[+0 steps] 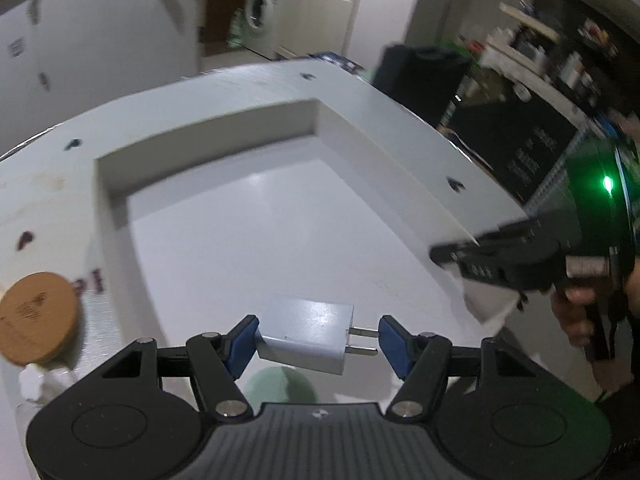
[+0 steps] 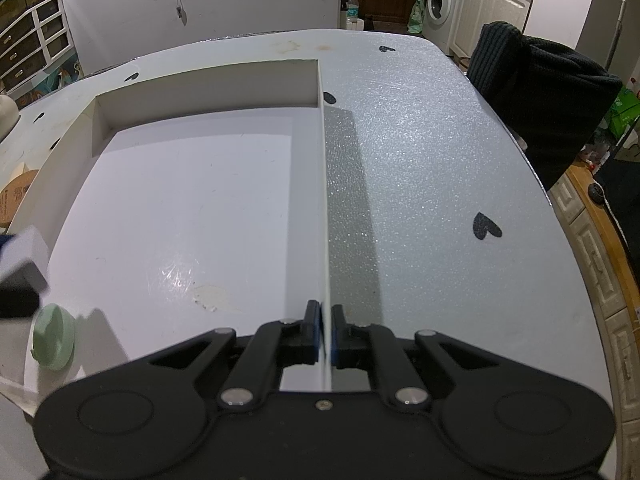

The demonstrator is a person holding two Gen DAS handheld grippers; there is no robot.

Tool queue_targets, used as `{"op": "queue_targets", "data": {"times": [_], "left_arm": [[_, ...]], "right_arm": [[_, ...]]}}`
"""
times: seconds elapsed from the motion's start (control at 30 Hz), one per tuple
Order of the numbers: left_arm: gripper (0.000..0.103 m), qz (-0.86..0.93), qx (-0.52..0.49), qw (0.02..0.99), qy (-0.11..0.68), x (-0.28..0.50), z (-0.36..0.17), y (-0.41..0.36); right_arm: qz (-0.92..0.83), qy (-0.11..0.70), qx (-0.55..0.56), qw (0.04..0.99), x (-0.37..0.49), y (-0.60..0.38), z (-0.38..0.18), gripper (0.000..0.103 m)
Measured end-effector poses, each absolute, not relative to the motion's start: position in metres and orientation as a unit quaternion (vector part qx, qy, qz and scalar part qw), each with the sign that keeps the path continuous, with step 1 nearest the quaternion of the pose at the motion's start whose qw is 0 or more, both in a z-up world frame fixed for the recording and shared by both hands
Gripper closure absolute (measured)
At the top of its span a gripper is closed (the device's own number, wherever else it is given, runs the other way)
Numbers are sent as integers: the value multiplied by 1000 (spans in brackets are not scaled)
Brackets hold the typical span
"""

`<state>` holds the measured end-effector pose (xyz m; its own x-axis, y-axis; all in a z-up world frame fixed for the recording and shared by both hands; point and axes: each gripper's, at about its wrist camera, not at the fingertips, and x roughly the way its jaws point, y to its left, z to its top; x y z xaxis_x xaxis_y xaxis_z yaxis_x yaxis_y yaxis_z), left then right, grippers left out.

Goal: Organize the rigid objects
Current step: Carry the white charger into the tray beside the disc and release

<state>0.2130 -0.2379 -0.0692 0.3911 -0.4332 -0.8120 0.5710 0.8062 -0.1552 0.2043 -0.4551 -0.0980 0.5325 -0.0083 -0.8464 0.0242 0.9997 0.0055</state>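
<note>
While the white tray (image 2: 208, 80) sat on the table, its side wall was pinched by the right gripper (image 2: 326, 334).
Half-spread, the left gripper (image 1: 318, 346) clamped a white plug adapter (image 1: 306, 334) over the tray floor; next, probably, lowering and release.

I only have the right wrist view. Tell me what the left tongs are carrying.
Observer: A white charger, gripped between the pads of the left tongs.
Operator: Give me its orientation.
Observer: Its two prongs point sideways at one pad, and its body sits against the other.
Operator: Report what lies left of the tray.
Observer: A round wooden disc lies just outside the left wall of the tray.
</note>
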Motion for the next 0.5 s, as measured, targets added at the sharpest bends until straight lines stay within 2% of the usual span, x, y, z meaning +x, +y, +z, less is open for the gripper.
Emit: {"op": "queue_targets", "data": {"times": [0.5], "left_arm": [[37, -349, 141, 787, 488, 207, -102, -277]], "right_arm": [[-9, 483, 8, 875, 204, -455, -98, 97]]}}
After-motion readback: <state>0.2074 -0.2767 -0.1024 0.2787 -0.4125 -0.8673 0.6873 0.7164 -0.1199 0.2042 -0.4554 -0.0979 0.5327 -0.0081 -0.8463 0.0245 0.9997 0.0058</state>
